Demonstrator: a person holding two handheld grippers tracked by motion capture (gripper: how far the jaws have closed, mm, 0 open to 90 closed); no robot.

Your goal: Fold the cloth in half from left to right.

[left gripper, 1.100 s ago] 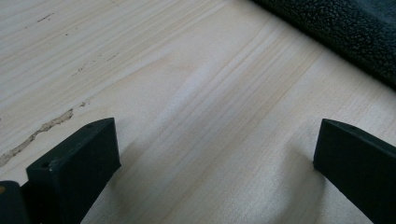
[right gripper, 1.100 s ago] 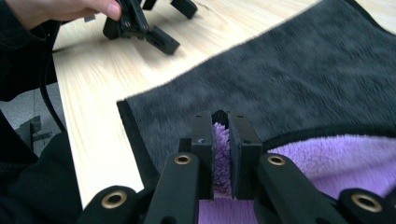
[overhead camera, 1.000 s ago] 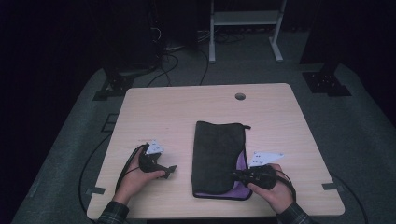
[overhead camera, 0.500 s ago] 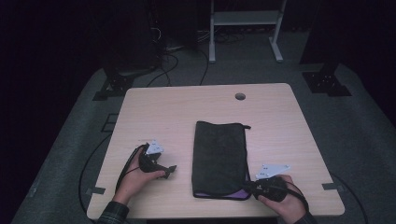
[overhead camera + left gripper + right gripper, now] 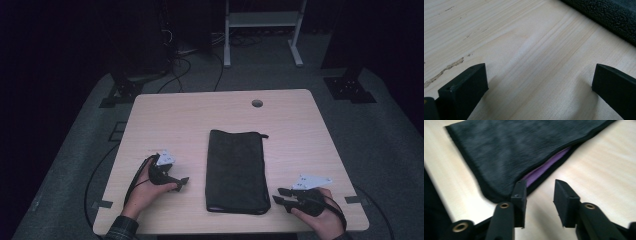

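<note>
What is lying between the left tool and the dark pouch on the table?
Nothing: in the high view, bare wood separates the left tool from the dark pouch.

Pouch (image 5: 524, 150) top cut off, blurred

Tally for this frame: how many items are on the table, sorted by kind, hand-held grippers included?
Dark cloth pouch with purple lining: 1
Hand-held grippers: 2, the left and the right, both with nothing between the jaws
Total: 3, all on the wooden table
</note>
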